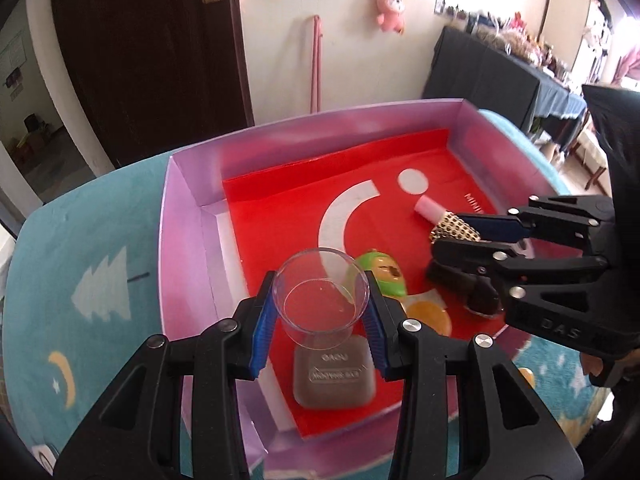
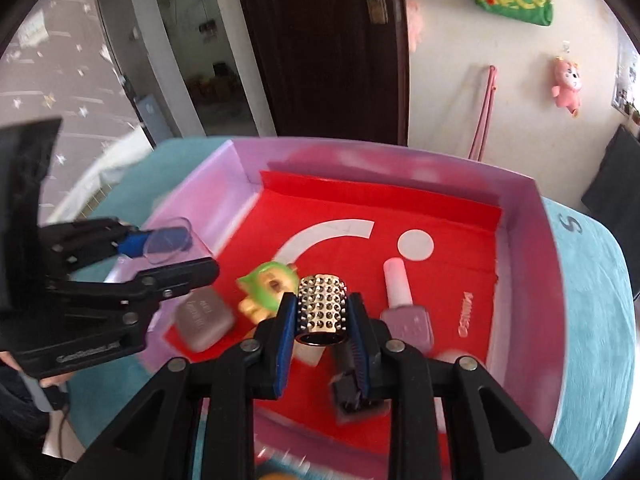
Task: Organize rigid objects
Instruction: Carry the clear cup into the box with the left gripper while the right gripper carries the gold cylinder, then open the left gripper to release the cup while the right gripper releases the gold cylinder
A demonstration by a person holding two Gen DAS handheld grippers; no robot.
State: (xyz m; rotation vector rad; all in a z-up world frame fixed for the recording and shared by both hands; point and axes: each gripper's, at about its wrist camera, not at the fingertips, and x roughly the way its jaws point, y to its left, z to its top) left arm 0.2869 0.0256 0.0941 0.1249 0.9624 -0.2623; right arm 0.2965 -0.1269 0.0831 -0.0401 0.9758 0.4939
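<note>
1. A teal tablecloth carries a purple box with a red liner.
2. The left gripper clamps an upright clear cup, mouth up; the right gripper clamps a studded gold cylinder, its axis along the fingers.
3. Beneath the fingers lie a grey case, a green toy and a nail polish bottle; motion blur obscures them.

Left gripper is angled downward, pads clamped on a cup. Right gripper, tilted down likewise, is clamped on a studded cylinder.
</note>
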